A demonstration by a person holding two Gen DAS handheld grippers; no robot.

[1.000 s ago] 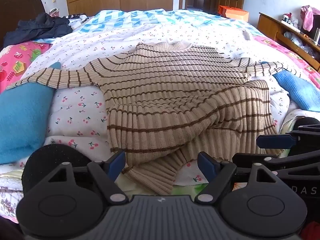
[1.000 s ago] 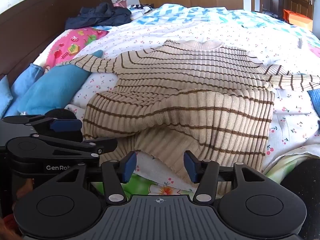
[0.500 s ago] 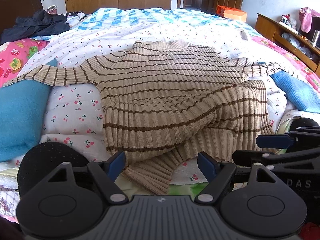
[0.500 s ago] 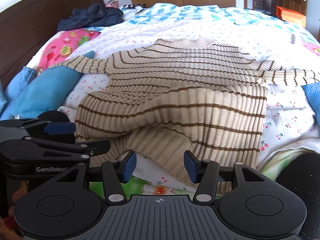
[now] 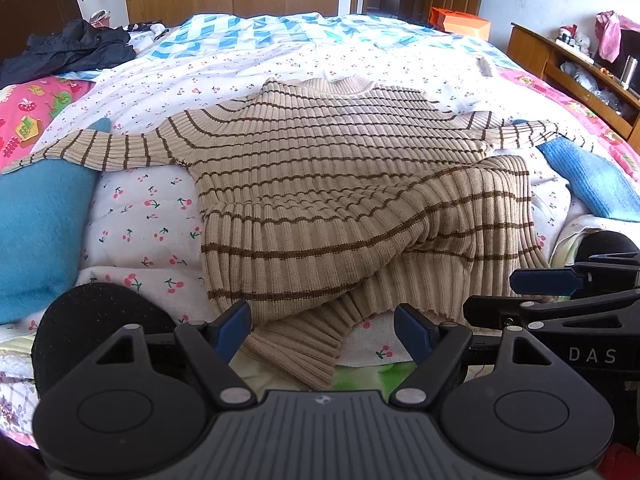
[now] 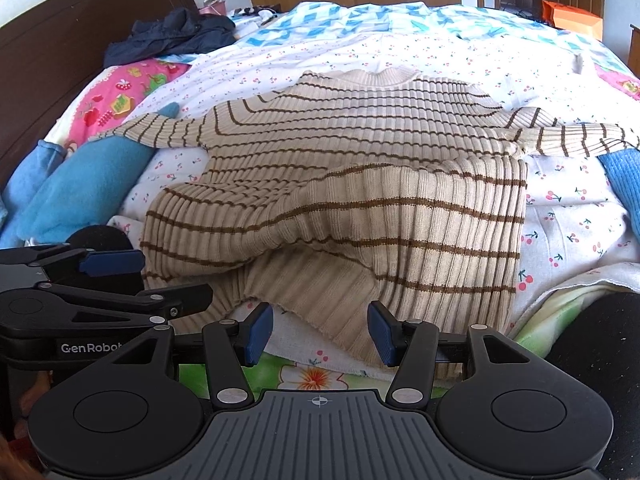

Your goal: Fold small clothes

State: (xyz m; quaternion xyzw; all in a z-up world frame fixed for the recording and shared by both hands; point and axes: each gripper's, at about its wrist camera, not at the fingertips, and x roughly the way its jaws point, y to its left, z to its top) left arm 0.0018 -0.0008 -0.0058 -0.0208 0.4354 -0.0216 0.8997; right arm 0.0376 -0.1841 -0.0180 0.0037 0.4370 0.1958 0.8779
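A beige ribbed sweater with brown stripes [image 5: 340,184] lies on the bed, sleeves spread out to both sides, collar at the far end. Its right lower part is folded up over the body, and the hem bunches at the near edge. It also shows in the right wrist view [image 6: 360,200]. My left gripper [image 5: 322,330] is open, its blue pads either side of the hem's near corner, holding nothing. My right gripper [image 6: 320,334] is open just before the hem. The right gripper also shows at the right edge of the left wrist view [image 5: 560,300].
The bed has a white cherry-print sheet [image 5: 144,216]. Blue cloths lie at the left [image 5: 36,224] and right [image 5: 592,176]. Dark clothes [image 5: 68,52] sit at the far left, a pink quilt [image 5: 28,116] beside them. A wooden shelf [image 5: 568,60] stands at the right.
Both grippers have eased forward and up a little toward the sweater's hem. The sweater has not moved, and both grippers stay open.
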